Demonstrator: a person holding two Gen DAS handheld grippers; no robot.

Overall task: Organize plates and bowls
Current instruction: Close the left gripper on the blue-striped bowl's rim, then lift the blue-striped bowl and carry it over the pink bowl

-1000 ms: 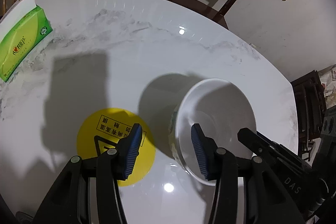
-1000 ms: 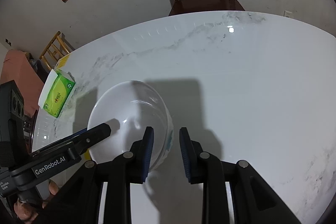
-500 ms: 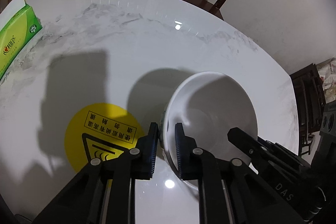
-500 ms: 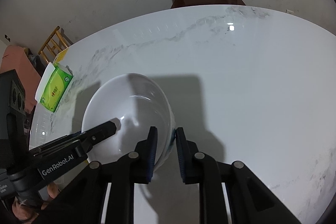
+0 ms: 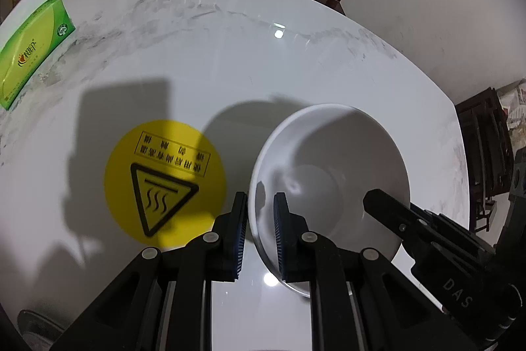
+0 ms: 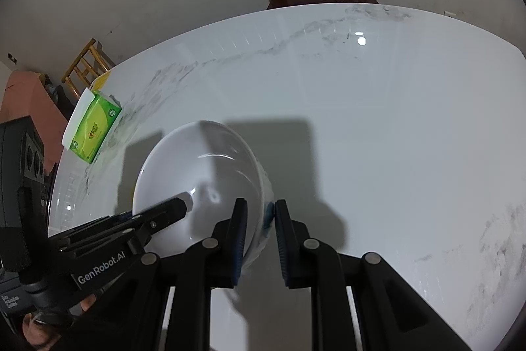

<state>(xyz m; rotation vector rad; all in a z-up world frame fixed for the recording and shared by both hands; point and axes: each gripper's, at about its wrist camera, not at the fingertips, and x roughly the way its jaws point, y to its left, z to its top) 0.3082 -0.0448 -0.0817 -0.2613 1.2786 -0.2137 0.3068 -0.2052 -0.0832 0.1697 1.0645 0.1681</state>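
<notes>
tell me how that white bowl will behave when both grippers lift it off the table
The bowl looks rigid and glazed, so its rim is probably slippery between the pads. The left gripper and right gripper pinch opposite walls, so it should lift level. It looks like ceramic, so likely breakable if dropped.

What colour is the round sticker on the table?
Yellow, with black writing and a black warning triangle. The round sticker shows best in the left wrist view.

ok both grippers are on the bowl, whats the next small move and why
Probably a slow, level lift with both together. The left gripper and right gripper are each shut on opposite sides of the white bowl's rim, one finger inside and one outside. Their jaws have just been closing on it. The bowl sits beside the yellow warning sticker, and no stack shows.
</notes>
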